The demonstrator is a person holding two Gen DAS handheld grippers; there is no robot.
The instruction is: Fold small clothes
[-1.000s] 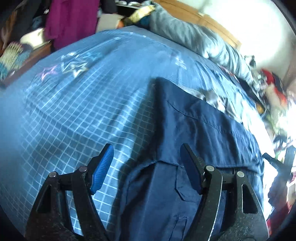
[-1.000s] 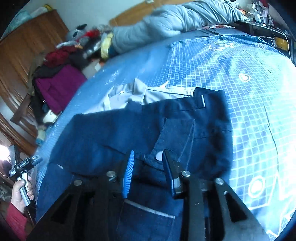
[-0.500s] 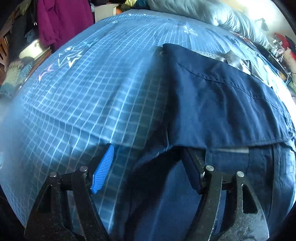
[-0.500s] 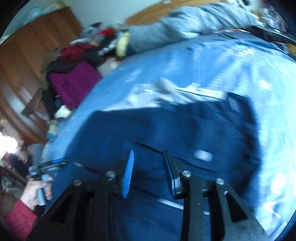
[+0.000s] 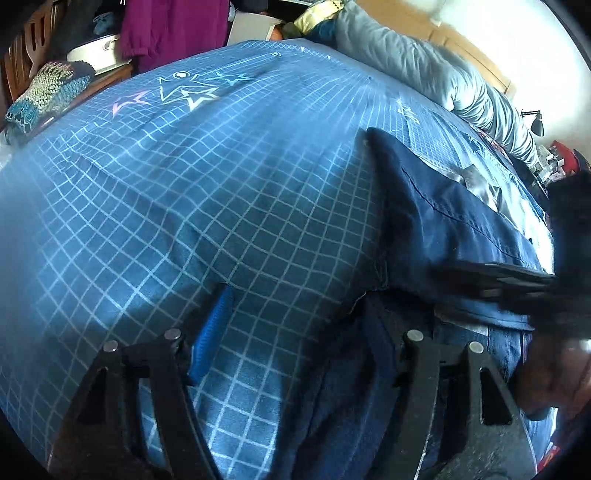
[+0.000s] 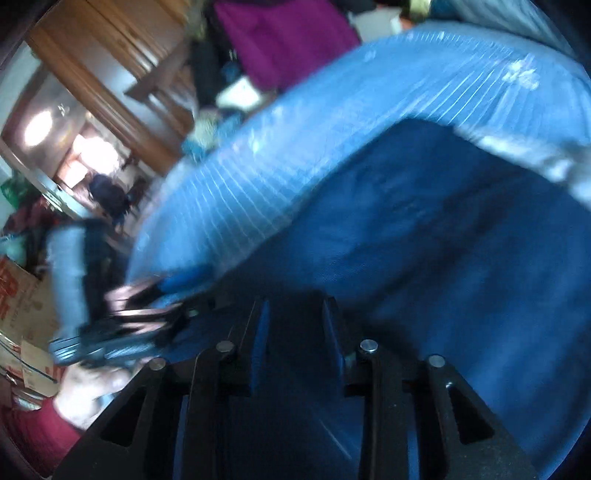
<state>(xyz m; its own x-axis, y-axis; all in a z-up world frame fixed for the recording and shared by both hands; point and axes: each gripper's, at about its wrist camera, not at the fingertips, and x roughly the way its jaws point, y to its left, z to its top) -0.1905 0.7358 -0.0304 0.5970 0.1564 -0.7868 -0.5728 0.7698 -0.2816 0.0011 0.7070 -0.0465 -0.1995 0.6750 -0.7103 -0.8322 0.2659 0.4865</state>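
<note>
A dark navy garment (image 5: 461, 229) lies folded on the blue grid-patterned bedspread (image 5: 221, 184), right of centre in the left wrist view. My left gripper (image 5: 295, 317) is open and low over the garment's near left edge, one finger over the bedspread, the other at the cloth. The right gripper's blurred body (image 5: 517, 284) crosses the right side of that view. In the blurred right wrist view, the navy garment (image 6: 424, 240) fills the middle. My right gripper (image 6: 295, 325) has its jaws a small gap apart over the cloth, and I cannot tell if cloth is between them.
A grey duvet (image 5: 424, 70) is bunched along the bed's far side. A magenta garment (image 5: 173, 29), a knitted cloth (image 5: 44, 92) and a wooden cabinet (image 6: 122, 74) stand beyond the bed's left edge. The other hand-held gripper (image 6: 122, 332) shows at the left.
The right gripper has swung sharply left and down, close over the garment and toward the left gripper. The left gripper has stayed open at the garment's edge and tilted slightly.
</note>
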